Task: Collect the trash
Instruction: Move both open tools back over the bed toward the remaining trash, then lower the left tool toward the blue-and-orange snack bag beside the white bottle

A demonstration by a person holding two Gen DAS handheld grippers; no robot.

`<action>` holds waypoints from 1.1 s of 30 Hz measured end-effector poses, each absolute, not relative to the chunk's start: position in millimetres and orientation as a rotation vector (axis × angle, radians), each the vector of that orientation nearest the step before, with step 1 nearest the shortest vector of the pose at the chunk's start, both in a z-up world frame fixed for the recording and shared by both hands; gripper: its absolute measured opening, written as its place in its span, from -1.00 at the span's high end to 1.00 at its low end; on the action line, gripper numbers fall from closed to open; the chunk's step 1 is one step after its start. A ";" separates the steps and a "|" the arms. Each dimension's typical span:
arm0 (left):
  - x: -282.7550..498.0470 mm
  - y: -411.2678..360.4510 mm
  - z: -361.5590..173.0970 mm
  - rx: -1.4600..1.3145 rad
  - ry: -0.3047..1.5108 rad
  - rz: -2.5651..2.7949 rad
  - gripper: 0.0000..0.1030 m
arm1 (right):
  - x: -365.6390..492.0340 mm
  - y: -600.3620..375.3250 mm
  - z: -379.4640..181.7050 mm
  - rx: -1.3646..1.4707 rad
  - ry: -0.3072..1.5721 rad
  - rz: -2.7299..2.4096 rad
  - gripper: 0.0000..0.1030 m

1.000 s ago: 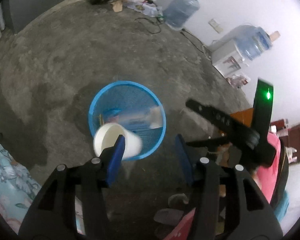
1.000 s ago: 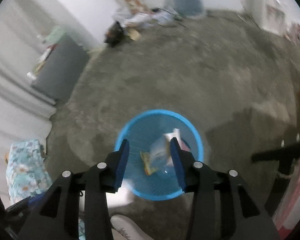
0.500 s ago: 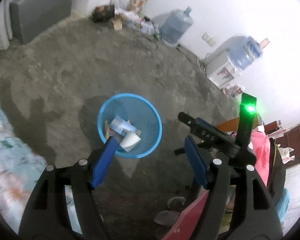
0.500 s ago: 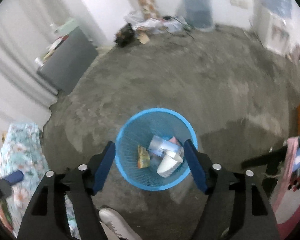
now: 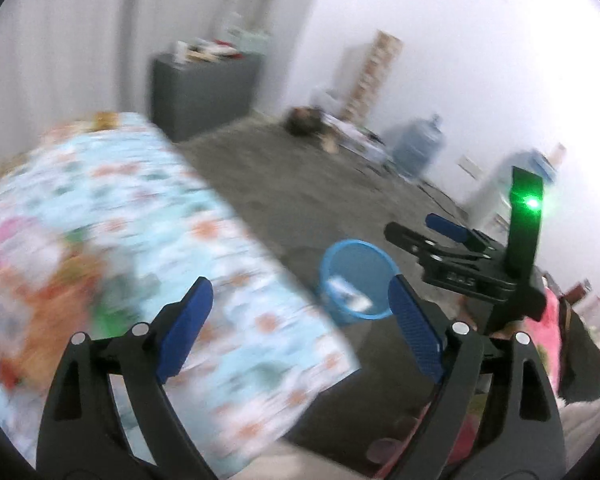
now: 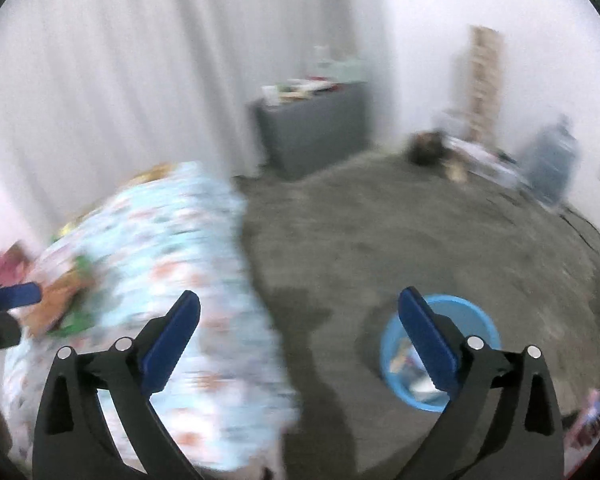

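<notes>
In the lower half of the frame the left tongs (image 5: pixel 300 330) have just been opening, their blue pads wide apart with nothing between them. Behind them, right of centre, a blue mesh basket (image 5: pixel 342 308) stands on the grey floor (image 5: pixel 300 184) with some pale litter inside, just beside the blurred floral bed (image 5: pixel 148 240) filling the left. The right tongs (image 5: pixel 424 228), with a green light, reach in at the right edge above the basket.

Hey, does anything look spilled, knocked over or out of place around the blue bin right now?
Nothing stands out. The blue bin stands upright on the floor with trash inside it and no litter visible around it. Both pictures are motion-blurred, so small scraps could be missed.
</notes>
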State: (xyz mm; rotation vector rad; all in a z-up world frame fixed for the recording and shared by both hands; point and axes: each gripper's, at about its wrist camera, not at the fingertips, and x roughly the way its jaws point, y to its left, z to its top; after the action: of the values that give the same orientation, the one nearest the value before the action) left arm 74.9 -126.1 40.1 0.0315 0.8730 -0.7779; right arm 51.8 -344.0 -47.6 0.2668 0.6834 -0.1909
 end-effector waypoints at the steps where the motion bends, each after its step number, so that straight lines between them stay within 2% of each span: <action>1: 68.9 -99.8 41.3 0.025 0.847 -0.738 -0.67 | 56.1 -329.4 -46.2 0.258 0.686 -0.155 -0.87; 6: 51.2 -18.3 31.5 -0.017 0.801 -0.565 -0.72 | 91.0 -246.2 -64.2 0.238 0.796 0.014 -0.87; 15: 68.9 89.2 -35.5 -0.175 0.925 -0.294 -0.72 | 141.0 -164.5 -121.5 0.100 1.040 0.077 -0.87; 23: 79.8 113.0 -75.3 -0.248 0.998 -0.227 -0.72 | 156.3 -151.8 -138.9 0.010 1.085 0.046 -0.88; 33: 75.2 128.8 -81.4 -0.366 0.944 -0.265 -0.77 | 149.8 -151.5 -140.0 0.007 1.040 0.041 -0.88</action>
State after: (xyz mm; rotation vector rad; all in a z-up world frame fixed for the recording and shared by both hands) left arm 75.2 128.8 -81.4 -0.3661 0.9438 -0.2652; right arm 149.8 -151.5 -140.0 0.0075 1.0400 0.0406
